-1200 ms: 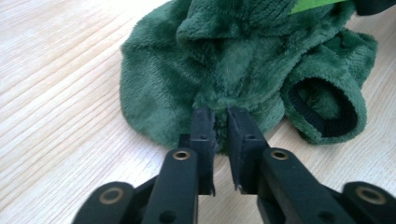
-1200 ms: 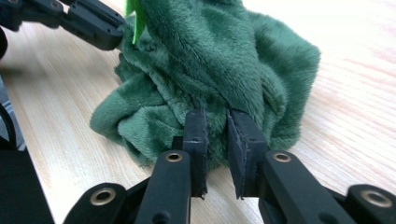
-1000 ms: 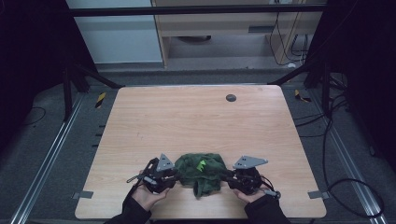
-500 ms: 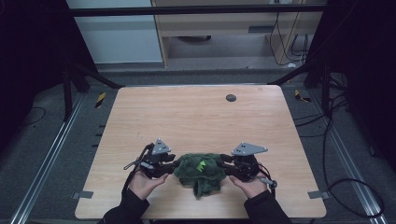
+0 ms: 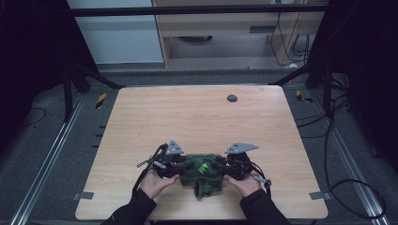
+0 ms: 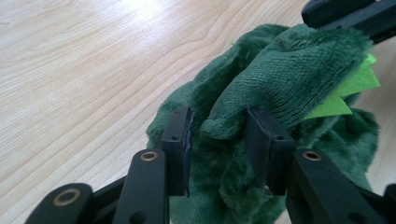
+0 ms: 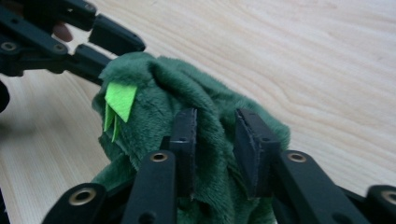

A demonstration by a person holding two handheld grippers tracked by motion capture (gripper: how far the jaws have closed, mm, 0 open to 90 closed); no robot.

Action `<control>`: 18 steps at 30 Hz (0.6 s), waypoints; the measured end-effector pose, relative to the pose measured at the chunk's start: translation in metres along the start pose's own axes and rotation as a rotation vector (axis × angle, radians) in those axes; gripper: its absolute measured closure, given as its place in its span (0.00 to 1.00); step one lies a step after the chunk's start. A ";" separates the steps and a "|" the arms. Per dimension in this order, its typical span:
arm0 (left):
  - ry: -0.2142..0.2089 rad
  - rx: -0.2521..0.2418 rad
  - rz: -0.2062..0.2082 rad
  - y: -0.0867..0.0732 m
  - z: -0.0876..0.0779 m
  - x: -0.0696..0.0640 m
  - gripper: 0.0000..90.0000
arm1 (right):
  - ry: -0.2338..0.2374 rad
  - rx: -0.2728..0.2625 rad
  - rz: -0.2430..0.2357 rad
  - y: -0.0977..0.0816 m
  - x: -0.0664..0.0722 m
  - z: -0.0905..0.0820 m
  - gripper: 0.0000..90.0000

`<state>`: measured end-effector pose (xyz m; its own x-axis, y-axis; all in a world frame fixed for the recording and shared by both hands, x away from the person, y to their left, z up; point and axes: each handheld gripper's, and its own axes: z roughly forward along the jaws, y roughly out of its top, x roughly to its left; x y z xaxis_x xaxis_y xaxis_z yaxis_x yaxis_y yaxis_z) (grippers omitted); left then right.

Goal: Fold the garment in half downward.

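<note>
Green plush cloth (image 5: 202,171) bunched at near edge of wooden table (image 5: 197,117), held between both grippers.

Left gripper (image 5: 174,164) at cloth's left side, left hand (image 5: 157,182) under it. In left gripper view its jaws stand partway closed w/ a thick fold of the cloth (image 6: 280,79) pinched between the pads (image 6: 183,140); fabric bulges up and over the jaws. Bright green felt spikes (image 6: 348,91) stick out at the cloth's right edge.

Right gripper (image 5: 233,165) at cloth's right side, right hand (image 5: 244,183) below. In right gripper view jaws likewise partway closed on a ridge of cloth (image 7: 187,93); pads (image 7: 187,135) pressed into the pile. Felt spikes (image 7: 119,105) show again here, toward the other gripper.

Hard to read: cloth's shape – too crumpled to say what sort of item. Lower part of cloth cut off by frame bottom in both gripper views. From high view can't tell if cloth bottom touches table or hangs just clear; lobe droops toward near edge. Grey plates atop grippers hide jaw tips in high view.

Small dark round spot (image 5: 232,98) on far part of table, well apart; can't tell what.
</note>
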<state>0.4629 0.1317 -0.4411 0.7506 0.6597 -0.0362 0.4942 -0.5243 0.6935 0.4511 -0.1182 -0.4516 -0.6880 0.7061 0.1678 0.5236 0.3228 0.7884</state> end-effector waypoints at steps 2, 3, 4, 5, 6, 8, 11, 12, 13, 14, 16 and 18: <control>0.000 0.008 0.001 0.000 0.003 0.001 0.71 | 0.008 0.011 -0.002 -0.001 0.000 0.001 0.80; -0.007 0.016 0.003 0.000 0.005 0.002 0.73 | 0.007 0.016 0.002 -0.002 0.000 0.002 0.82; -0.007 0.016 0.003 0.000 0.005 0.002 0.75 | 0.007 0.016 0.002 -0.002 0.000 0.002 0.82; -0.001 0.016 0.003 0.000 0.006 0.001 0.75 | 0.008 0.019 0.003 -0.002 0.000 0.003 0.83; -0.002 0.020 0.007 0.000 0.008 0.002 0.78 | 0.014 0.027 0.009 -0.003 -0.001 0.005 0.86; -0.002 0.032 0.010 0.000 0.012 0.002 0.86 | 0.015 0.039 0.014 -0.004 -0.003 0.006 0.91; -0.012 0.041 0.019 0.000 0.016 0.001 0.95 | 0.018 0.046 0.023 -0.006 -0.004 0.008 0.96; -0.014 0.043 0.022 0.000 0.016 0.000 0.97 | 0.021 0.048 0.020 -0.006 -0.005 0.009 0.97; -0.014 0.043 0.022 0.000 0.016 0.000 0.98 | 0.021 0.048 0.020 -0.006 -0.005 0.009 0.97; -0.013 0.049 0.036 0.000 0.014 -0.001 0.98 | 0.021 0.048 0.016 -0.006 -0.004 0.008 0.98; -0.023 0.046 0.031 0.000 0.011 -0.002 0.99 | 0.022 0.041 0.012 -0.005 -0.004 0.006 0.98; -0.030 0.043 0.037 0.000 0.006 -0.003 0.99 | 0.024 0.029 0.001 -0.003 -0.002 0.003 0.98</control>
<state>0.4632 0.1263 -0.4455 0.7815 0.6230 -0.0333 0.4836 -0.5711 0.6633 0.4526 -0.1190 -0.4565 -0.6992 0.6913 0.1824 0.5382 0.3410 0.7707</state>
